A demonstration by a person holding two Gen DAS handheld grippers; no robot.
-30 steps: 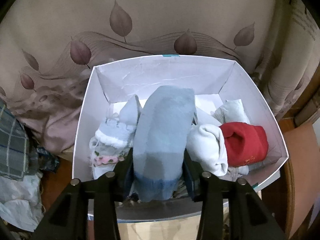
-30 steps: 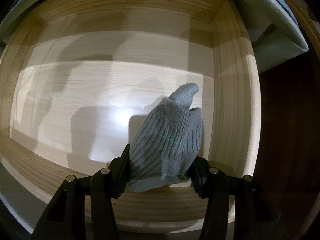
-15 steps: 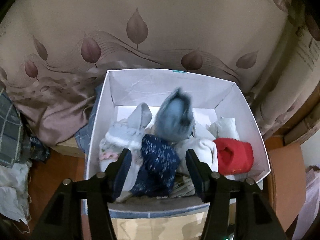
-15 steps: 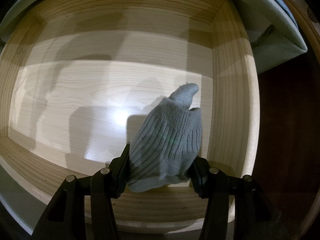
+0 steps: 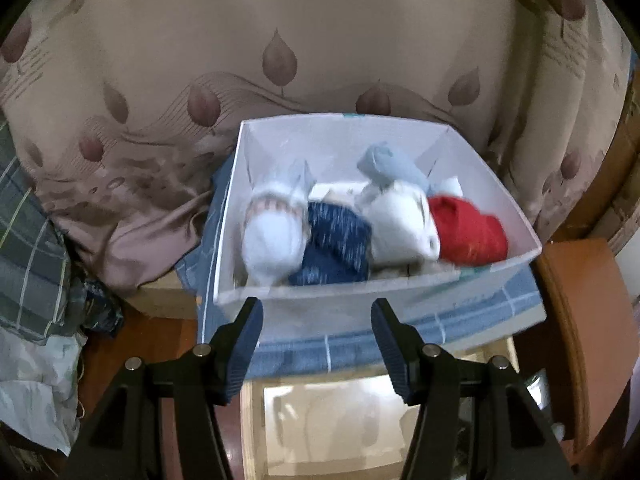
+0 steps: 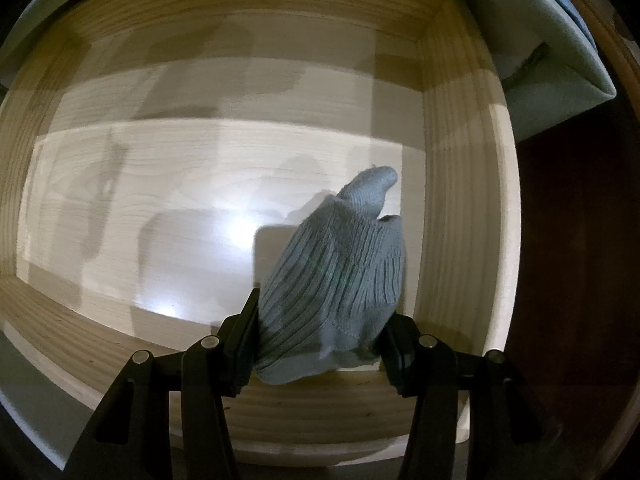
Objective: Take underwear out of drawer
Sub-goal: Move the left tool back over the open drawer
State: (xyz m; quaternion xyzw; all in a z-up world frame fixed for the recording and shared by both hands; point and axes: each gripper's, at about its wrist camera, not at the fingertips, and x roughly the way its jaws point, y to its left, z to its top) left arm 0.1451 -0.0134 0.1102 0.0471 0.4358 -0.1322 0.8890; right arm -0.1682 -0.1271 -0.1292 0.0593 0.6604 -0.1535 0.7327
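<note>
The white cardboard box [image 5: 472, 160] sits on a blue checked cloth [image 5: 420, 340] in front of a beige curtain with brown leaf print [image 5: 280, 60]. Inside the box I count five rolled pieces of clothing: one white bundle with a pink patterned edge [image 5: 272, 240] at the left, one dark blue speckled bundle [image 5: 336, 244] beside it, one plain white bundle [image 5: 400, 228], one red bundle [image 5: 468, 232] at the right, and one light blue bundle [image 5: 390, 166] lying behind, near the back wall. They touch each other and fill the front half of the box. The picture is a little blurred.

The left gripper [image 5: 316, 340] is released; its jaws stand wide and nothing is between them, just in front of the box's near wall.

The pale wooden drawer [image 6: 460, 200] holds only one thing: a grey ribbed knitted bundle [image 6: 336, 280], near the right wall. The right gripper [image 6: 316, 344] is clenched on this bundle, the two pads pressing its lower sides. The rest of the drawer bottom is bare wood with shadows.
</note>
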